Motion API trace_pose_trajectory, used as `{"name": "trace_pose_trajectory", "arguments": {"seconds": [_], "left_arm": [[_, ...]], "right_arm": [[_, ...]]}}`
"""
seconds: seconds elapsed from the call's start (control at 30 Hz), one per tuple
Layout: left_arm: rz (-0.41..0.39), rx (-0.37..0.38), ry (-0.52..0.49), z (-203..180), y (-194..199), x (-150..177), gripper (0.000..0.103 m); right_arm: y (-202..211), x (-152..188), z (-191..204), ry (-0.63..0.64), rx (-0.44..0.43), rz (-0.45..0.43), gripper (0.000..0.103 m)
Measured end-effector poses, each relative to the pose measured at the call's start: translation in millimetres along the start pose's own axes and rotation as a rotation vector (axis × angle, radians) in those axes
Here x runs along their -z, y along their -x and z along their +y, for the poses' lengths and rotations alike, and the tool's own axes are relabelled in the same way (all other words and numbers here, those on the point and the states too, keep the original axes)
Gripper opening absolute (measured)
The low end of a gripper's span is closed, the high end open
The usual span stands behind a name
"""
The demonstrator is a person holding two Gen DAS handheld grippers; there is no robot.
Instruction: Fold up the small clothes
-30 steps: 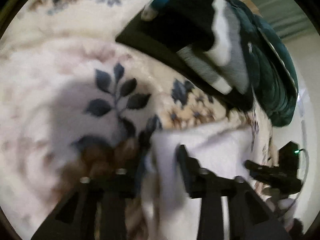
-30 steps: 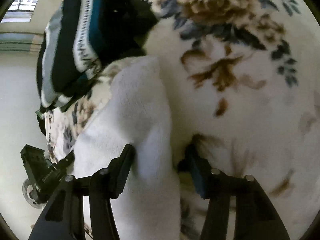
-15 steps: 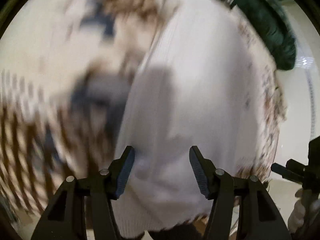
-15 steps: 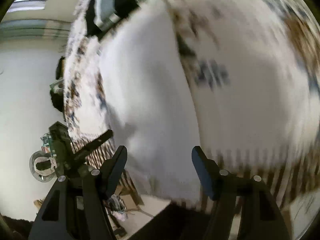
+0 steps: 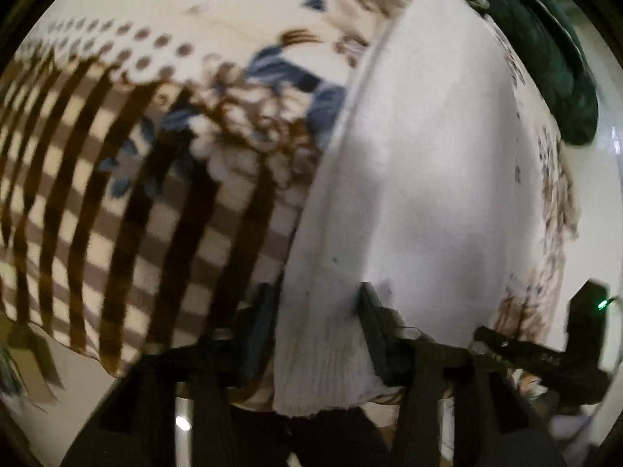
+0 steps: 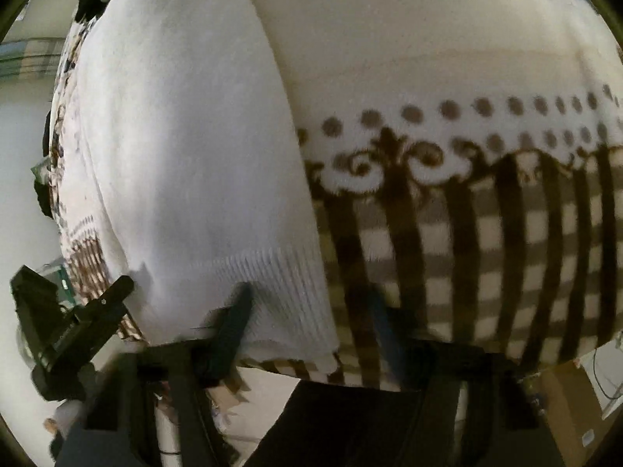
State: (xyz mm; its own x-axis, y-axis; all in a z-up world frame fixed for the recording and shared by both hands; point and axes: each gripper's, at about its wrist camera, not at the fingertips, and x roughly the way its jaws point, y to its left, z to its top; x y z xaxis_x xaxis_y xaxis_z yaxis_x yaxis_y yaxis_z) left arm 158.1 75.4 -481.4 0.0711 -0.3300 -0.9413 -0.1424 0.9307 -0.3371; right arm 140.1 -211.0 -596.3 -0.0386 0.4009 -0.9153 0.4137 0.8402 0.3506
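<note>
A white knit garment (image 5: 420, 179) lies flat along a patterned blanket (image 5: 117, 179), its ribbed hem at the near edge. It also shows in the right wrist view (image 6: 187, 148). My left gripper (image 5: 317, 327) is open, its jaws standing either side of the hem's left corner. My right gripper (image 6: 307, 323) is open, its jaws standing either side of the hem's right corner (image 6: 296, 303). Neither gripper holds anything. The far end of the garment runs out of sight.
The blanket (image 6: 467, 214) has brown checks, dots and flowers and hangs over the near edge. A pile of dark green and black clothes (image 5: 545, 58) sits at the far end. A cardboard box (image 6: 572, 408) stands on the floor to the right.
Both grippers let go of the garment and drew back from its far part to the near hem. The garment now lies spread flat. Both views swung toward the blanket's checked edge.
</note>
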Motion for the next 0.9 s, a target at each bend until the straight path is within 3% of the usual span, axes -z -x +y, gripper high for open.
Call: {"name": "trace_pose_trajectory", "arguments": {"seconds": [0.07, 0.13, 0.2, 0.33, 0.4, 0.57, 0.67, 0.73, 0.8, 0.87, 0.9], "left_arm": [[-0.035, -0.017, -0.020, -8, 6, 9, 0.004], [-0.078, 0.008, -0.008, -12, 19, 17, 0.004], [-0.103, 0.045, 0.021, -9, 33, 22, 0.004], [-0.102, 0.082, 0.079, 10, 48, 21, 0.004], [-0.094, 0.056, 0.070, 16, 43, 19, 0.004], [-0.002, -0.024, 0.019, 35, -12, 8, 0.003], [0.018, 0.015, 0.022, 41, -23, 2, 0.007], [-0.009, 0.096, 0.048, 44, -10, 2, 0.008], [-0.051, 0.178, 0.068, 50, 4, 7, 0.027], [-0.106, 0.268, 0.063, 56, 9, 14, 0.062], [-0.107, 0.275, 0.073, 58, 4, 15, 0.063]], "right_arm": [[2, 7, 3, -0.007, 0.025, -0.021, 0.007], [10, 15, 12, 0.004, 0.100, -0.068, 0.006], [15, 28, 20, -0.003, 0.115, -0.082, 0.005], [25, 45, 27, -0.024, 0.083, -0.082, 0.005], [30, 58, 22, -0.037, 0.057, -0.074, 0.004], [19, 69, -5, -0.068, 0.024, -0.023, 0.004], [-11, 62, -17, -0.053, 0.016, 0.031, 0.005], [-18, 55, -24, -0.064, -0.022, 0.021, 0.008], [-16, 51, -30, -0.056, -0.075, 0.046, 0.012], [-3, 51, -41, -0.057, -0.166, 0.008, 0.044], [6, 52, -48, -0.069, -0.180, -0.027, 0.057]]}}
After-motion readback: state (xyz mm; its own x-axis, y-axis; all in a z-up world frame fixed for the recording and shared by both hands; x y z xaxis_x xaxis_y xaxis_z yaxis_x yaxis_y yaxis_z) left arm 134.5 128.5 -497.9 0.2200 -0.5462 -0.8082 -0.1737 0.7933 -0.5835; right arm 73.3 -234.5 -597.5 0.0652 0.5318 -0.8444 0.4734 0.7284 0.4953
